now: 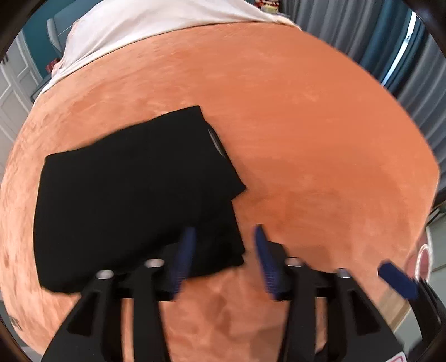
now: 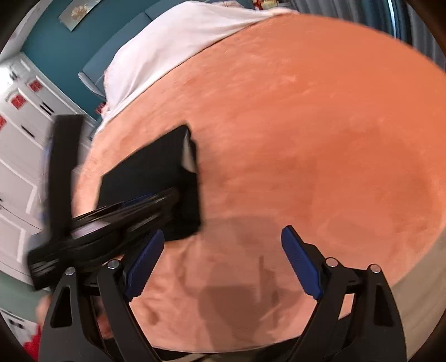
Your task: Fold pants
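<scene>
The black pants (image 1: 133, 195) lie folded into a compact rectangle on the orange plush blanket (image 1: 306, 139). My left gripper (image 1: 224, 234) is open and empty, hovering over the folded pants' near right corner. In the right wrist view the pants (image 2: 156, 178) lie at the left, with a white label showing at the far edge. My right gripper (image 2: 223, 236) is open and empty, above bare blanket (image 2: 306, 139) to the right of the pants. The left gripper's body (image 2: 92, 228) crosses in front of the pants there, blurred.
A white sheet (image 1: 153, 25) covers the bed's far end. White cabinets (image 2: 22, 139) and a teal wall (image 2: 64, 55) stand at the left. Grey-blue curtains (image 1: 418, 83) hang at the right. The right gripper's blue pad (image 1: 398, 281) shows at the lower right.
</scene>
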